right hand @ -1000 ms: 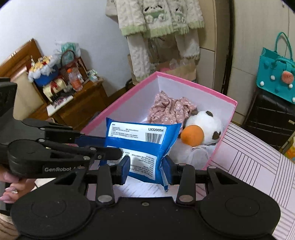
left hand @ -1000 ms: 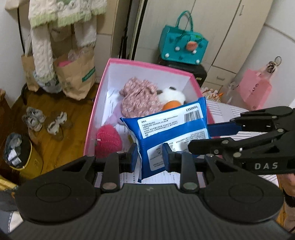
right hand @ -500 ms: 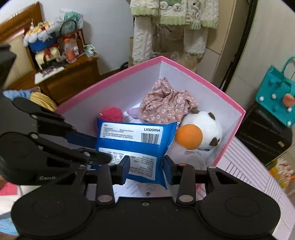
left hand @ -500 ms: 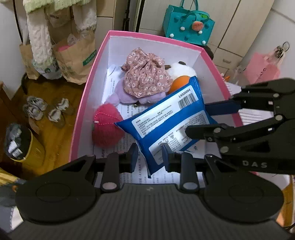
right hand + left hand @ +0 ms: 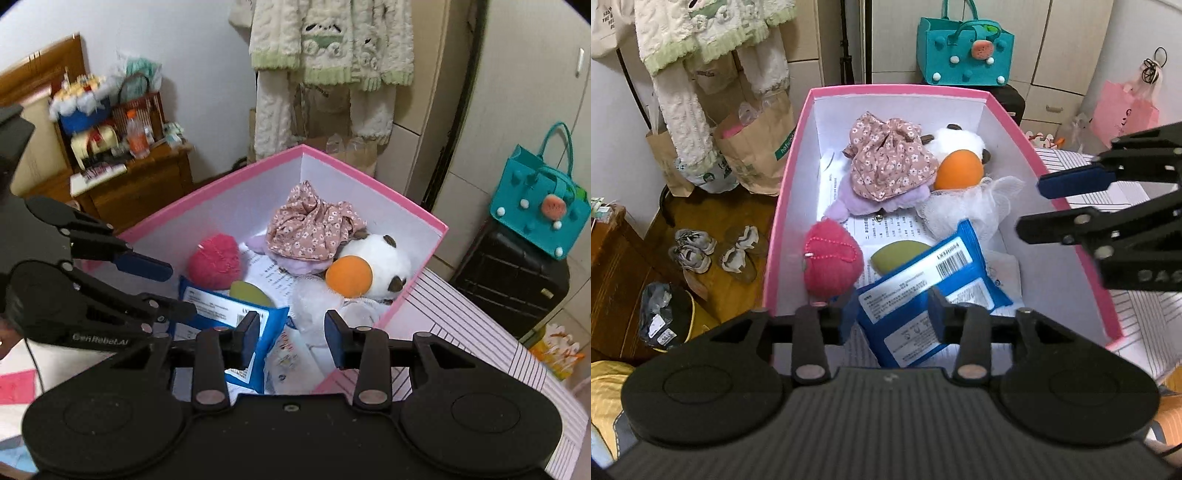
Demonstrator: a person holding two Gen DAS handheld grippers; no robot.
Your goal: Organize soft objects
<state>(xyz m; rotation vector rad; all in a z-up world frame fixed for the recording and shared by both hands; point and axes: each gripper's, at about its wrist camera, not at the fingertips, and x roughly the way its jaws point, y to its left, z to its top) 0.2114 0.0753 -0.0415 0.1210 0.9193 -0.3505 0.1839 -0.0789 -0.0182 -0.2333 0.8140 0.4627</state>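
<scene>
Blue wipes packet (image 5: 932, 291) now lies tilted inside pink box (image 5: 786, 192), against the red plush ball (image 5: 831, 258) and green sponge (image 5: 899, 254); a second ago both grippers pinched it above the box. Left gripper (image 5: 892, 317) jaws opening, packet between but loose; right gripper (image 5: 291, 336) spread, gripping nothing. Box sits on a striped sheet (image 5: 461, 332), wooden floor (image 5: 701, 206) beside. Only the right view shows the wooden cabinet (image 5: 136, 184); only the left, shoes (image 5: 692, 249).

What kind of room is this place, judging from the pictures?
Probably a bedroom or living space in a home: a fluffy garment hangs on the wall, shoes lie on the wooden floor, and a cluttered wooden cabinet stands nearby.
</scene>
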